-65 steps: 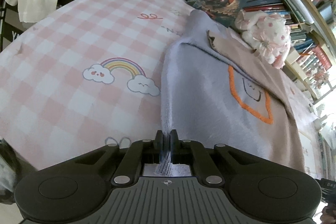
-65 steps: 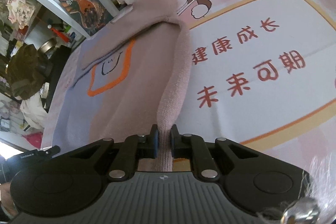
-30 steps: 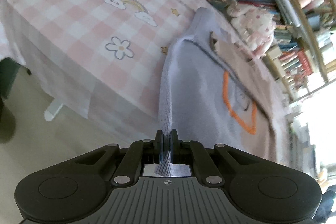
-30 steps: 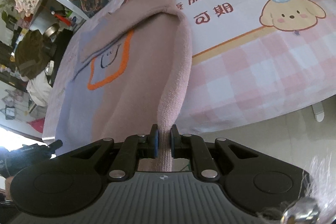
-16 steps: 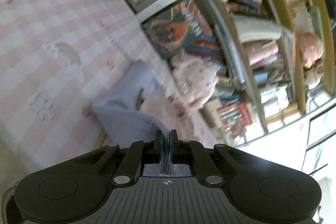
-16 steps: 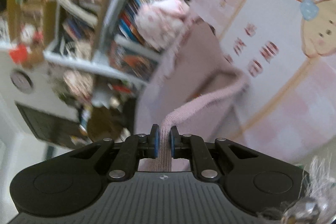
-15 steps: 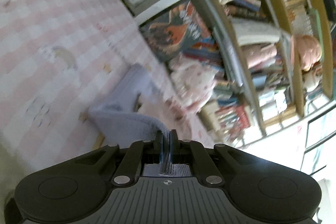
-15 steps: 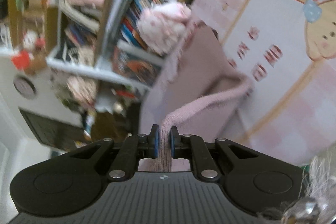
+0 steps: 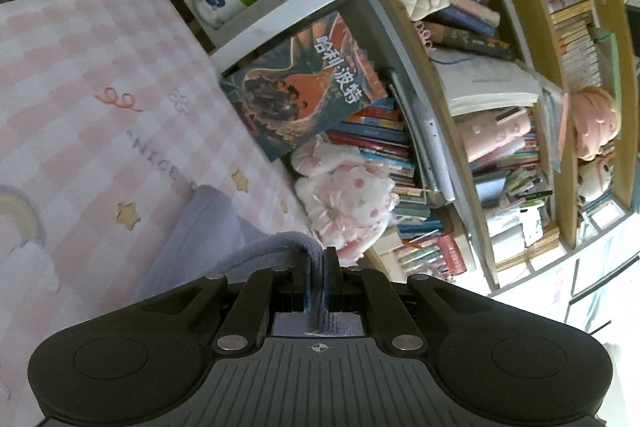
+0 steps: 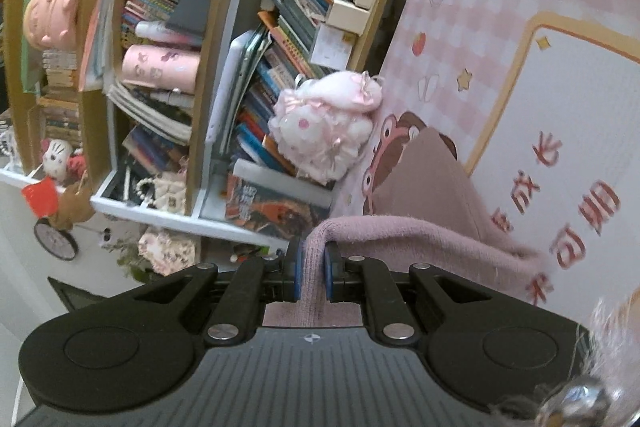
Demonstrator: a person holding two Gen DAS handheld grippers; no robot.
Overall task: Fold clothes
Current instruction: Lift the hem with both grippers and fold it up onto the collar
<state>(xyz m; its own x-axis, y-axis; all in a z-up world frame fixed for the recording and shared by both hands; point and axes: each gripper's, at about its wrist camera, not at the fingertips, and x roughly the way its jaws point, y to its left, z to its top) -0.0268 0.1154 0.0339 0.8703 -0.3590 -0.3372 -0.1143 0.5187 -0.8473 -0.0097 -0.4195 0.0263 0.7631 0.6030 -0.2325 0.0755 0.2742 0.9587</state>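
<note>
Plush toy (image 9: 344, 199) (leaning on bookshelf (image 9: 472, 131)) behind sweater (image 9: 208, 227).

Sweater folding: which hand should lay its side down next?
Neither alone, probably. The left hand-held gripper pinches the lavender edge of the sweater, the right hand-held gripper pinches the pink edge, both lifted over the checked tablecloth. They likely lower together.

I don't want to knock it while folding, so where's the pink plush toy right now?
The pink plush toy sits at the table's far edge against the bookshelf, beside the leaning book, just beyond the sweater.
</note>
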